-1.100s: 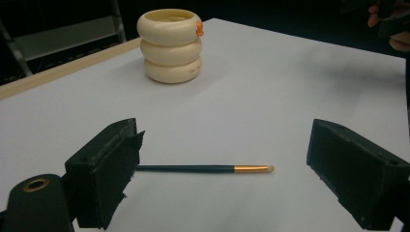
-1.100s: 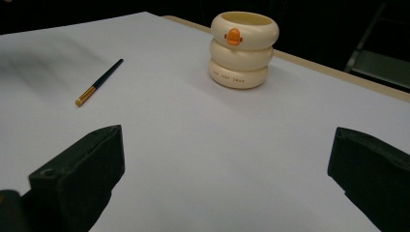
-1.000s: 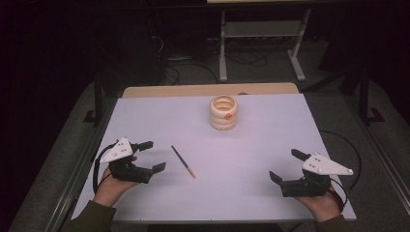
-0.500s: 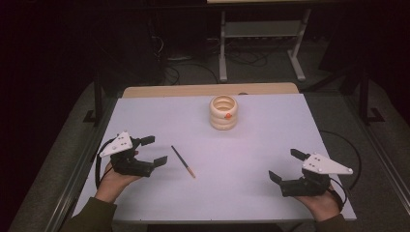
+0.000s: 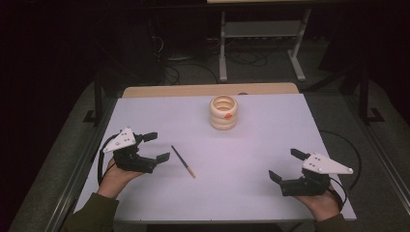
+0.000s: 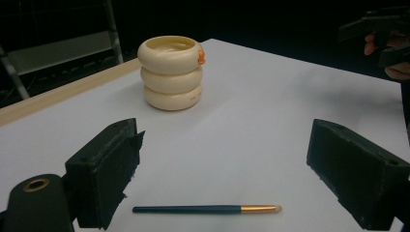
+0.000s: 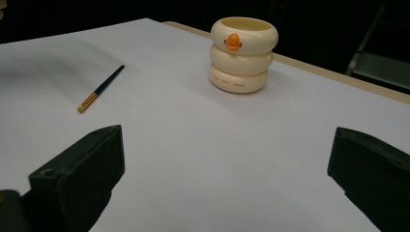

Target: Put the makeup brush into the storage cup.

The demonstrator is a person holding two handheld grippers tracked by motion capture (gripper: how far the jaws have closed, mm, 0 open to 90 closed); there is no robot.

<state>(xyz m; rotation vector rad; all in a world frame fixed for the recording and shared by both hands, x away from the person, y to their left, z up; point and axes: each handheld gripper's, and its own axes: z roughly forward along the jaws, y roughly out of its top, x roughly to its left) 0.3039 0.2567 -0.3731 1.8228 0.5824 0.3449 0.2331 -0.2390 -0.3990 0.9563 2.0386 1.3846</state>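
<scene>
Left hand-held gripper (image 5: pixel 153 146) sits low over the near-left part of the white surface (image 5: pixel 261 140), jaws spread wide apart, nothing between them. It points toward the brush (image 5: pixel 183 161), which lies flat on the surface just beside the jaw tips, not touching them.

Brush: thin, dark teal handle, gold ferrule, pale tip. In the high view it lies on a diagonal, tip end nearer the person. In the left gripper view the brush (image 6: pixel 207 209) lies crosswise between the two black jaws, close in front, tip toward the right jaw.

Right hand-held gripper (image 5: pixel 285 166) rests at the near-right part of the surface, well apart from the brush, jaws likewise wide apart and empty. In its own view the brush (image 7: pixel 100 89) lies far off at the left.

Cream cup (image 5: pixel 224 112), shaped as three stacked rings with a small orange beak on the side, stands upright toward the far middle of the surface, well apart from both grippers and the brush. Small lettering on its lowest ring, too small to read.

Beyond the far edge, a dark floor with cables and a metal stand (image 5: pixel 261 34).
</scene>
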